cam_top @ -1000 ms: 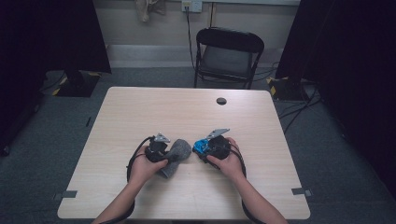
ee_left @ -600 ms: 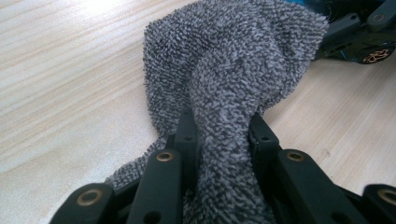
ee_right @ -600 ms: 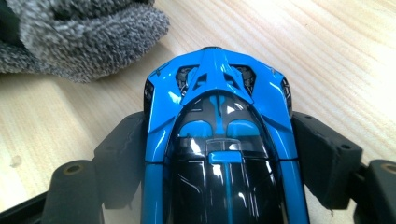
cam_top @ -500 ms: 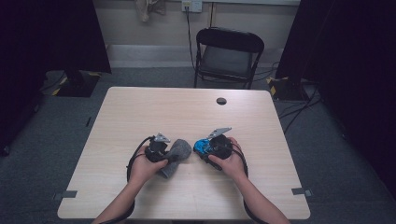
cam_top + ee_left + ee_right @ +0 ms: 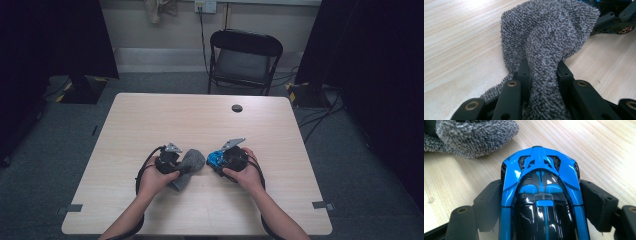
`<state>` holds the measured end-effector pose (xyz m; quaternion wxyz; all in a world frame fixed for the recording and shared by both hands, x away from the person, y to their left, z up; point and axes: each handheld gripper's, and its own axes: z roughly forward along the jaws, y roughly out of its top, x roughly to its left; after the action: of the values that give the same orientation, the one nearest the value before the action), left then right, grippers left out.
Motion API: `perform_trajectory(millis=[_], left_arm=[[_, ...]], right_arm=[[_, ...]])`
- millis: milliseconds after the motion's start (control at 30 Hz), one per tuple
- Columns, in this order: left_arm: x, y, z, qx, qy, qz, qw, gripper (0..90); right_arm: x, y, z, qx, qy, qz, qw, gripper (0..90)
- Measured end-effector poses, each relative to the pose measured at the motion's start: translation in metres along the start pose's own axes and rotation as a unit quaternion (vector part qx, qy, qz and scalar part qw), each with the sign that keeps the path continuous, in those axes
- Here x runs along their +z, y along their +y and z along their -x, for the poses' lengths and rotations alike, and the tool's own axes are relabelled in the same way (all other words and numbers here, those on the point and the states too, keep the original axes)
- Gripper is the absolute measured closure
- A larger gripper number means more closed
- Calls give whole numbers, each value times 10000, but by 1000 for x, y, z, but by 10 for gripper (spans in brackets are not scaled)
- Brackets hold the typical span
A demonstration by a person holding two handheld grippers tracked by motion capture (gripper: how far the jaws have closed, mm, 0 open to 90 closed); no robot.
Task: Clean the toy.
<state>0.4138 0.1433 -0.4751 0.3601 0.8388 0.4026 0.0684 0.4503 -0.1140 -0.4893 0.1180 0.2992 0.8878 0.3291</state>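
Observation:
A grey terry cloth (image 5: 549, 37) lies bunched on the wooden table (image 5: 200, 120), and my left gripper (image 5: 543, 72) is shut on a fold of it. From above, the cloth (image 5: 189, 164) spreads to the right of the left gripper (image 5: 172, 162). A blue and black toy car (image 5: 540, 195) sits between the jaws of my right gripper (image 5: 540, 202), whose pads press on both of its sides. The car (image 5: 216, 158) points left toward the cloth, a short gap apart, with the right gripper (image 5: 227, 159) behind it.
A small dark round hole (image 5: 237, 108) sits near the table's far edge. A black folding chair (image 5: 243, 60) stands beyond the table. Both forearms come in from the near edge.

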Motion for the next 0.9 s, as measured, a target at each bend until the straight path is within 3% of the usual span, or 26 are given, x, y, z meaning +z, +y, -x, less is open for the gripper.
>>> perform_trajectory(millis=[200, 400, 467, 900], left_arm=[[0, 0, 0, 9, 3, -5, 10000, 713], [0, 0, 0, 28, 9, -10, 10000, 712], [0, 0, 1, 27, 18, -7, 10000, 712], [0, 0, 1, 18, 27, 15, 10000, 712]], right_arm=[[-5, -1, 2, -101, -35, 91, 9999, 192], [-11, -4, 2, -29, 130, -28, 9999, 174], [-11, -7, 2, -87, 53, -80, 9999, 174], [-9, -13, 2, 90, 60, -26, 9999, 192]])
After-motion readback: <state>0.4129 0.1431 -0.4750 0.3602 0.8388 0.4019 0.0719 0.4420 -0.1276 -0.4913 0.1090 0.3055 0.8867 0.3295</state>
